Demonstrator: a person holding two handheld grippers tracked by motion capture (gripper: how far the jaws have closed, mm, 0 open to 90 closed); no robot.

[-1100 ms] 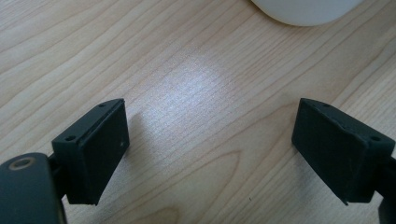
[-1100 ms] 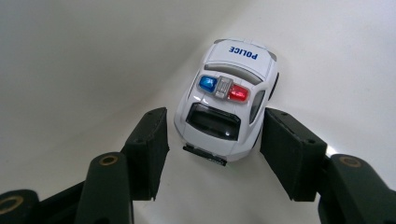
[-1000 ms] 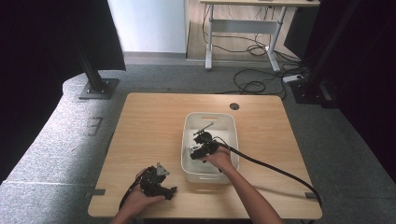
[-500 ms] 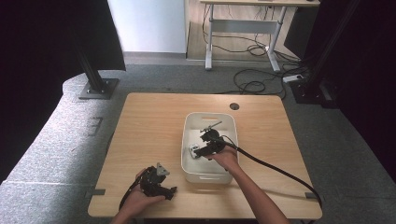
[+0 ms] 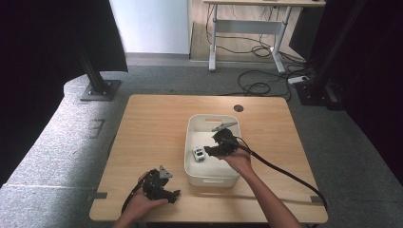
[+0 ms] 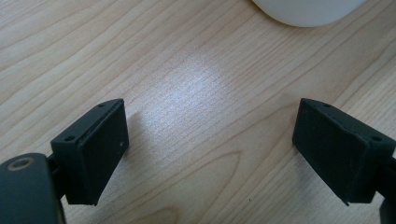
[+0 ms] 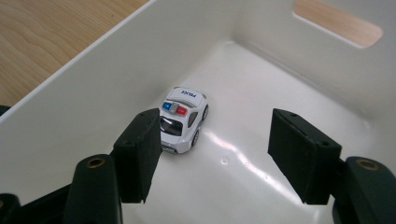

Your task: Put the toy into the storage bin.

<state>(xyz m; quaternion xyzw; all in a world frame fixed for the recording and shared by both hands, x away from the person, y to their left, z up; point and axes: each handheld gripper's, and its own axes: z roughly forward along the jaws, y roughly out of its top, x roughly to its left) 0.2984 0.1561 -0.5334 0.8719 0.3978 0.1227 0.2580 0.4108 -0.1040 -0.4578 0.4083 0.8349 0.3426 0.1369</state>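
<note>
Hand-held gripper (image 7: pixel 210 158) on my right, released over the small white toy police car (image 7: pixel 183 119) inside the white plastic bin (image 7: pixel 84 100), should lift straight clear without nudging it.

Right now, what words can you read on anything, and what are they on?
"POLICE" – on the back of the white toy car lying in the white bin.
No other words, numbers or signs can be read on the bin, the table or the grippers.
</note>
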